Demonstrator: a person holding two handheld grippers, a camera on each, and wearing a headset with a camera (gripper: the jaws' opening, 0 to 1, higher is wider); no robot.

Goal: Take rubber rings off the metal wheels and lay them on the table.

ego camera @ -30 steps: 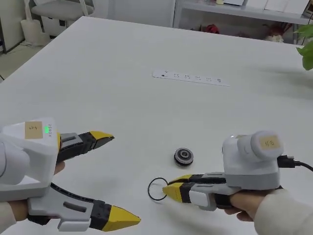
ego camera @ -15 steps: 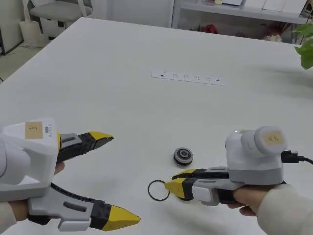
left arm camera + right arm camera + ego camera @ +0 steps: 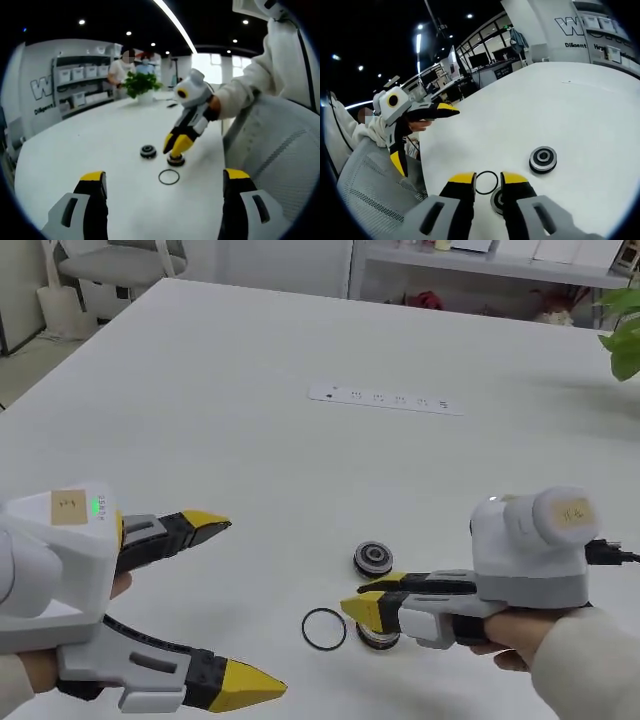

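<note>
Well inside table point(image 3: 250, 370) edges: rubber ring point(image 3: 324, 629)

Left claw point(image 3: 252, 604) agape; right point(image 3: 362, 598) seemingly ajar.

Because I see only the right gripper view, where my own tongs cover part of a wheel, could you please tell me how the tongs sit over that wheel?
Observer: In the left gripper view, the right gripper holds its tips just above the near wheel. I cannot tell whether they touch it.
Operator: Thank you. Does anything stand outside my view?
Observer: Yes, a potted plant stands at the far end of the table.
Operator: And what about the other side?
Observer: The left gripper is open wide. Its own view looks between its tongs at the loose rubber ring, which lies flat beside that wheel without touching it.
</note>
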